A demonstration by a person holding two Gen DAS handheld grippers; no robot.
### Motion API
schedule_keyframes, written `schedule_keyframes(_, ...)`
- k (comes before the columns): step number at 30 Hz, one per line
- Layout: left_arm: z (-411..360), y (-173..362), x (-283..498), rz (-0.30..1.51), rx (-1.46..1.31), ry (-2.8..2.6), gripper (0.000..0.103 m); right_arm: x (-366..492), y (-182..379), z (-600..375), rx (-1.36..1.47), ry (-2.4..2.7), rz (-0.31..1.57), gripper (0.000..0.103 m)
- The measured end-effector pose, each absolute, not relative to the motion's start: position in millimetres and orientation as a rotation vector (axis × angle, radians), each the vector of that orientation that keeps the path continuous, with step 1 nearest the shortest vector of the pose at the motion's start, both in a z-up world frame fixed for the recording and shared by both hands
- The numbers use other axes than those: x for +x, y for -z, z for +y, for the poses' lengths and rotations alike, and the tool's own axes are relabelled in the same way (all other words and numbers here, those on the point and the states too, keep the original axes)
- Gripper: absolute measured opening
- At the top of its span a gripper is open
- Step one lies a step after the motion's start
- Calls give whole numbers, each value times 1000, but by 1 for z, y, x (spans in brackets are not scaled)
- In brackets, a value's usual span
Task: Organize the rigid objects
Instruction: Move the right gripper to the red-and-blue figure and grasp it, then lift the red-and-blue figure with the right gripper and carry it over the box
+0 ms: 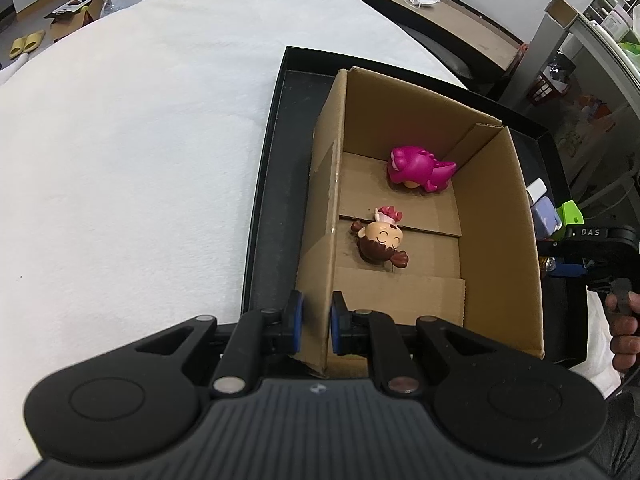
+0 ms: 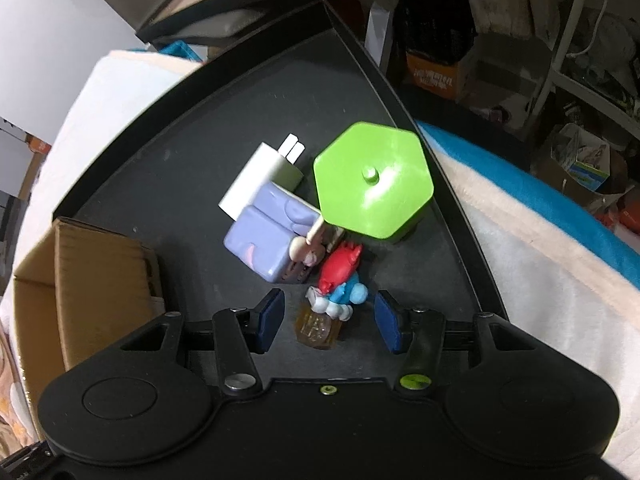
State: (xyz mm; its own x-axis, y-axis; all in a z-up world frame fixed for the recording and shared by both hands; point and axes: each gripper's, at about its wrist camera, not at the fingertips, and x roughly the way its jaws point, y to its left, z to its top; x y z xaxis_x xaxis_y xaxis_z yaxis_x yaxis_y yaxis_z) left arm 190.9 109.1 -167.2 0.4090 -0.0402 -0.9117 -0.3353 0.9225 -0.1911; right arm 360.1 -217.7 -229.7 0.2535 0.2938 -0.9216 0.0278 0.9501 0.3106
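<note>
- Left claw [image 1: 316, 320] clamped on the near left wall of the cardboard box [image 1: 516, 216], blue pads pressed to either face of the board; apparently steadying the box.
- Box standing in the black tray [image 1: 272, 160], which rests on a white cloth-covered counter [image 1: 140, 140].
- Already inside the box: a magenta dinosaur toy [image 1: 420, 168] toward 12 o'clock on the floor, a brown-haired doll figure [image 1: 380, 240] lying near the middle.
- Right claw [image 2: 330, 320] partly open, holding nothing; pads standing to either side of the blue-and-red figurine [image 2: 338, 280], at 9 and 3 o'clock of it, apart from it on both sides.
- Figurine lying on the tray floor, on or against a small amber block [image 2: 316, 330] at its 6 o'clock; whether joined, cannot tell.
- Just beyond at 11 o'clock, a lilac box-shaped toy [image 2: 264, 240] with a white charger [image 2: 260, 176] behind it; a green hexagonal lid [image 2: 374, 180] at 1 o'clock.
- Figurine likely hard moulded plastic: light, stiff, glossy, so apt to slip or twist between flat pads.
- Best hold probably across the blue body at its widest part, not the red cap, closing gently.
- Neighbours crowded close at 12 o'clock, so a risk of nudging them on the way down.
</note>
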Motion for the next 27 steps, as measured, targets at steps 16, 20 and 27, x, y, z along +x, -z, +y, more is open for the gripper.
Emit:
schedule_keyframes(16,108,167,193,1145,-362,-198,13,346,217,-211,242,-241,1276,32)
schedule_keyframes(20,109,167,193,1141,-364,-197,13,334,203,-211,235,-267,1254,32)
schedule_keyframes(27,110,167,192,1136,-366,-187,13,329,179,-203,224,-319,1214,32)
